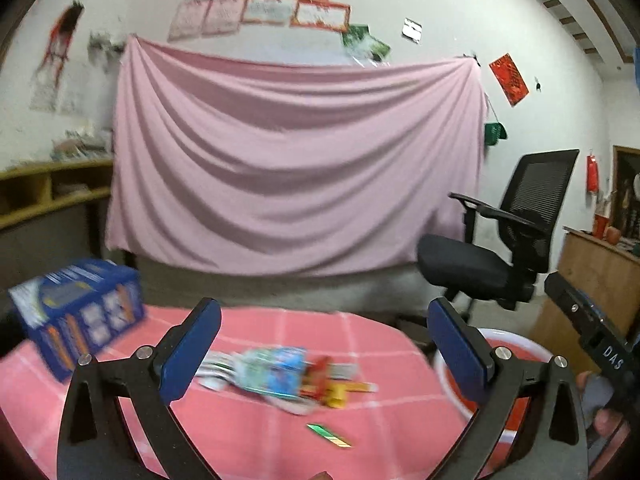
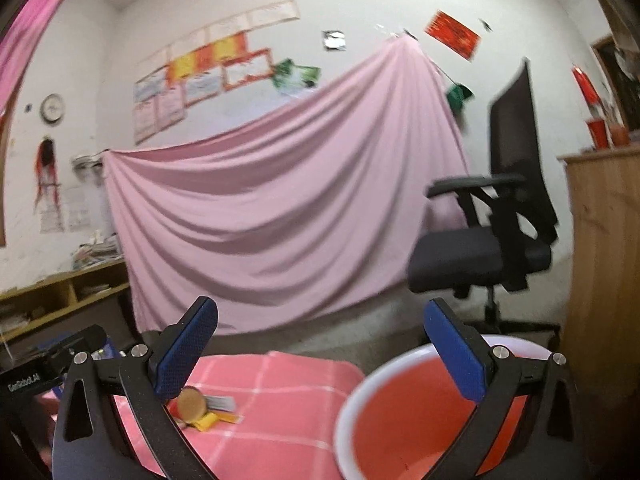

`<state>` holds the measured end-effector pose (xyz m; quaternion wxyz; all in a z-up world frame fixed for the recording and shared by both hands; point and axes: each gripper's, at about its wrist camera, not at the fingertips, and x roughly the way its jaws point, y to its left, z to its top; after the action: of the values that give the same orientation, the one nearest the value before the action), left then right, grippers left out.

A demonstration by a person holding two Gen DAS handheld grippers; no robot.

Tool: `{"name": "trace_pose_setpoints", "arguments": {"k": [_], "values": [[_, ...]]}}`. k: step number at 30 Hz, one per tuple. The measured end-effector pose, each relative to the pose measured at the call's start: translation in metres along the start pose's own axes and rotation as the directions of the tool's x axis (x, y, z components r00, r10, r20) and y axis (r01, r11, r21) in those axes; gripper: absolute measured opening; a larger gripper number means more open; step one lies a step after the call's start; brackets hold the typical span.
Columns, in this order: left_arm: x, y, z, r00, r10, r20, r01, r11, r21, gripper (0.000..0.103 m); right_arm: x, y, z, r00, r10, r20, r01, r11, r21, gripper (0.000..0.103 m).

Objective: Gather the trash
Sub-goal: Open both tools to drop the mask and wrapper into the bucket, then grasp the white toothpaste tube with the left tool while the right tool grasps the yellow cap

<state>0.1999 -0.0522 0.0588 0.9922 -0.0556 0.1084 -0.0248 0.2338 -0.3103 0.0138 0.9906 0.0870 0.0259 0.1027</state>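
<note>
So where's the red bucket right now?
The red bucket sits low on the right in the right wrist view, beside the pink checked tablecloth, under the open right gripper.

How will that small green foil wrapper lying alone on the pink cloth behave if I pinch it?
The green wrapper looks flat and thin, so it is probably floppy and very light. Its shiny surface suggests it could slip from the fingers. Lying flush on the tablecloth, its edge may be hard to catch.
</note>
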Motion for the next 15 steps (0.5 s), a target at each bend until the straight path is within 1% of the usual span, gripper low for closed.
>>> {"name": "trace_pose_setpoints", "arguments": {"k": [3, 5, 10, 13, 15], "values": [[-0.007, 0.02, -0.005, 0.999, 0.043, 0.032, -0.044, 0.999, 0.02, 0.101, 0.005, 0.022, -0.001, 0.999, 0.039, 0.012, -0.038, 0.998, -0.042, 0.103], [-0.008, 0.03, -0.009, 0.997, 0.065, 0.04, -0.066, 0.997, 0.032, 0.101, 0.012, 0.035, -0.004, 0.999, 0.054, 0.002, -0.054, 0.996, -0.07, 0.103], [-0.003, 0.053, -0.025, 0.994, 0.102, 0.038, -0.105, 0.991, 0.087, 0.101, 0.035, 0.063, -0.015, 0.995, 0.072, -0.068, -0.08, 0.988, -0.13, 0.103], [0.006, 0.068, -0.038, 0.991, 0.133, 0.002, -0.132, 0.988, 0.074, 0.101, 0.052, 0.075, -0.025, 0.989, 0.06, -0.136, -0.082, 0.983, -0.165, 0.103], [0.016, 0.079, -0.045, 0.989, 0.139, -0.047, -0.136, 0.989, 0.054, 0.101, 0.06, 0.079, -0.031, 0.982, 0.05, -0.181, -0.083, 0.981, -0.175, 0.103]]}}
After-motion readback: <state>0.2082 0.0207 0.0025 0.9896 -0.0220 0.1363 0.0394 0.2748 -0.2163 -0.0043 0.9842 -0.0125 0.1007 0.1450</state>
